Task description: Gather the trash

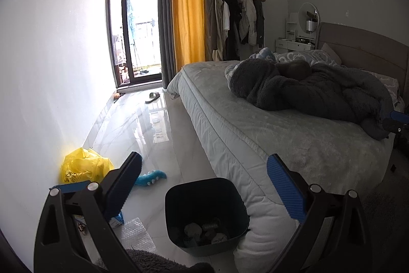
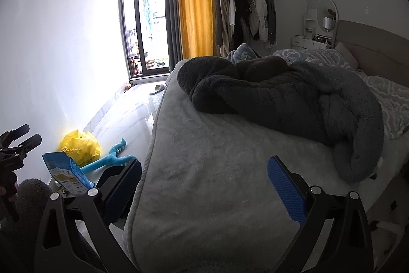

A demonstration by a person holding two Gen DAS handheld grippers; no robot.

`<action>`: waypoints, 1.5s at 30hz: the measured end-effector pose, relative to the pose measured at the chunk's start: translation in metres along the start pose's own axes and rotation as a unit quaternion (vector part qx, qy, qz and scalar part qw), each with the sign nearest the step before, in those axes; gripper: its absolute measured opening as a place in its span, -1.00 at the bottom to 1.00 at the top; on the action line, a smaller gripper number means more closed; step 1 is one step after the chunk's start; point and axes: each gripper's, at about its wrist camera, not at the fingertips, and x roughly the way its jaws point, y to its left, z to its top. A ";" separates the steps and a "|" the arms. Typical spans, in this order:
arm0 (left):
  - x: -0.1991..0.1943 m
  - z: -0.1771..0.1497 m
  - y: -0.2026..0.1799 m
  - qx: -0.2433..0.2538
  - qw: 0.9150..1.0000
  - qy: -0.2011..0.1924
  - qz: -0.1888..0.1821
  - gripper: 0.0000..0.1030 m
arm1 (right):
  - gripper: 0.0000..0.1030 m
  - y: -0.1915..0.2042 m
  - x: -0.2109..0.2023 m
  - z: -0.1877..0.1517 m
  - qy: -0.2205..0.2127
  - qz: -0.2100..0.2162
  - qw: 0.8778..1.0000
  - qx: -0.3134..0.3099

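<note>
Left wrist view, left to right: white wall, then a crumpled yellow plastic bag (image 1: pixel 84 166) on the floor at about 8 o'clock against the wall. Just right of it lies a blue toy (image 1: pixel 150 177) with white teeth, partly behind the left finger. Left gripper (image 1: pixel 204 186) stands wide apart, nothing between its blue pads (image 1: pixel 285 189). A blue snack packet (image 1: pixel 117 218) peeks out under the left finger at 7 o'clock, beside a sheet of bubble wrap (image 1: pixel 133 232) on the tile floor (image 1: pixel 143 124). The dark bin (image 1: pixel 205 214) sits at 6 o'clock between the fingers, touching the corner of the bed (image 1: pixel 268 142); crumpled scraps lie in its bottom. A slipper (image 1: pixel 152 97) lies near the balcony door at 11 o'clock. A dark fleece blanket (image 1: pixel 306 94) is heaped on the bed at 3 o'clock. Right wrist view, left to right: the other black gripper frame at 9 o'clock, too little of its tips visible to judge from here; the blue snack packet (image 2: pixel 67 170) upright at 8 o'clock; yellow plastic bag (image 2: pixel 80 146) and blue toy (image 2: pixel 112 157) behind it. Right gripper (image 2: pixel 204 186) is spread wide and empty, over the grey bed (image 2: pixel 204 183) corner. Dark fleece blanket (image 2: pixel 294 101) at 2 o'clock.
</note>
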 end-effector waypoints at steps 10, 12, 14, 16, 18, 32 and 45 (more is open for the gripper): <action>0.002 -0.016 -0.008 0.006 1.000 -0.002 0.007 0.94 | 0.93 -0.009 -0.009 -0.010 -0.006 0.013 1.000 -0.002; 0.000 -0.018 -0.010 0.008 1.000 -0.003 0.006 0.94 | 0.93 -0.012 -0.012 -0.011 -0.011 0.014 1.000 0.006; 0.000 -0.018 -0.011 0.009 1.000 -0.004 0.003 0.94 | 0.93 -0.014 -0.014 -0.012 -0.015 0.017 1.000 0.011; 0.000 -0.018 -0.009 0.007 1.000 -0.004 0.001 0.94 | 0.93 -0.013 -0.014 -0.012 -0.015 0.019 1.000 0.011; -0.001 -0.019 -0.009 0.006 1.000 -0.004 0.001 0.94 | 0.93 -0.012 -0.014 -0.013 -0.013 0.020 1.000 0.007; -0.003 -0.018 -0.009 0.004 1.000 -0.004 -0.001 0.94 | 0.93 -0.007 -0.013 -0.012 -0.010 0.021 1.000 0.000; -0.004 -0.019 -0.011 -0.004 1.000 -0.002 -0.002 0.94 | 0.93 -0.006 -0.012 -0.013 -0.009 0.022 1.000 -0.001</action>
